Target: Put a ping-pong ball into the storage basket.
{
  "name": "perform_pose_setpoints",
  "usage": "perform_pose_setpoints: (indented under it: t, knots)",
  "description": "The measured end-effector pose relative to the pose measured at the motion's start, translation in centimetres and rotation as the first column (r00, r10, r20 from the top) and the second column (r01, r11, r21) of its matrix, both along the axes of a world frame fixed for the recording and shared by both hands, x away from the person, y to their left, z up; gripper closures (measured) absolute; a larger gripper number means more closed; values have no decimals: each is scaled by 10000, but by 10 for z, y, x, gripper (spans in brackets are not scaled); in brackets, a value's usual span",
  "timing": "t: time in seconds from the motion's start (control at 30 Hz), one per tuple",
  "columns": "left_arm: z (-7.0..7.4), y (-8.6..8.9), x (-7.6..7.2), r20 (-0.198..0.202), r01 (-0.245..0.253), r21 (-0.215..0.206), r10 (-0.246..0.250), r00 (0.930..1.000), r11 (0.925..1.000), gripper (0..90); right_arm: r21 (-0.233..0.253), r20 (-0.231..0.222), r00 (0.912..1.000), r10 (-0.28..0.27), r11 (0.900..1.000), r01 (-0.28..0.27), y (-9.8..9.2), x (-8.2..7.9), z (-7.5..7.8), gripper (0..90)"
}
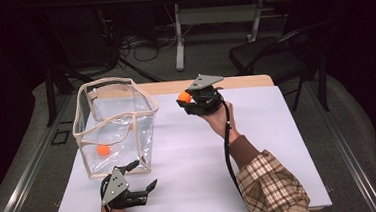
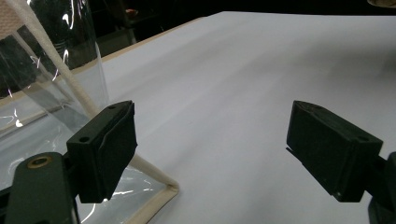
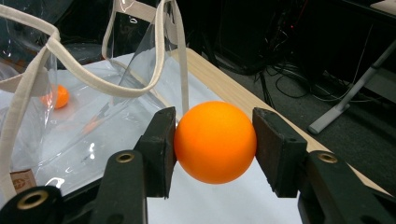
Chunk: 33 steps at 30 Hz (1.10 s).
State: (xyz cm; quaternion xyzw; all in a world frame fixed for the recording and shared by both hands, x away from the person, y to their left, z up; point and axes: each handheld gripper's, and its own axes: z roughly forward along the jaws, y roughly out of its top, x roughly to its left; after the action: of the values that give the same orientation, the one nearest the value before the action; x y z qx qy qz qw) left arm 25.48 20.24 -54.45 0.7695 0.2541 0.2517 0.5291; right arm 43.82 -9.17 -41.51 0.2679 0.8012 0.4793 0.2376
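Nearest the person, the left gripper (image 1: 142,189) sits low at the front edge of the table (image 1: 259,146), its blocky matte-black jaws spread wide with nothing between them, just beside the front corner of the bag (image 1: 114,123). In the left gripper view the bag's cream fabric trim runs right past one jaw, close enough that I can't tell whether they touch, and smooth white tabletop stretches away beyond. The bag is a boxy see-through plastic thing, shiny and crinkly, with woven cream piping along every edge and an open top; one small orange ball (image 1: 103,150) lies on its floor. Farther back, the right gripper (image 1: 185,100) is held up above the table near its far wooden edge, pinching a second ball (image 3: 215,142) squarely between its flat pads. That one is a smooth, matte, round orange sphere, well apart from the bag, to its right. Plenty of bare white surface lies between bag and right hand (image 1: 220,118).
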Motion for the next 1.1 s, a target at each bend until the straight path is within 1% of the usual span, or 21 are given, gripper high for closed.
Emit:
perform_pose_setpoints:
  t: [0.5, 0.67, 1.1]
  knots:
    - [0, 0, 0, 4, -19, -12, 19, 10000, 10000, 159, 90, 124, 9999, 58, 9999, -60, 5, 2, 7, 512]
    - [0, 0, 0, 8, -12, 0, 12, 10000, 10000, 159, 86, 124, 9999, 93, 9999, -94, 9, 4, 9, 512]
    - [0, 0, 0, 5, 6, 16, -6, 10000, 10000, 159, 147, 302, 9992, 250, 9996, -255, 18, 6, 18, 512]
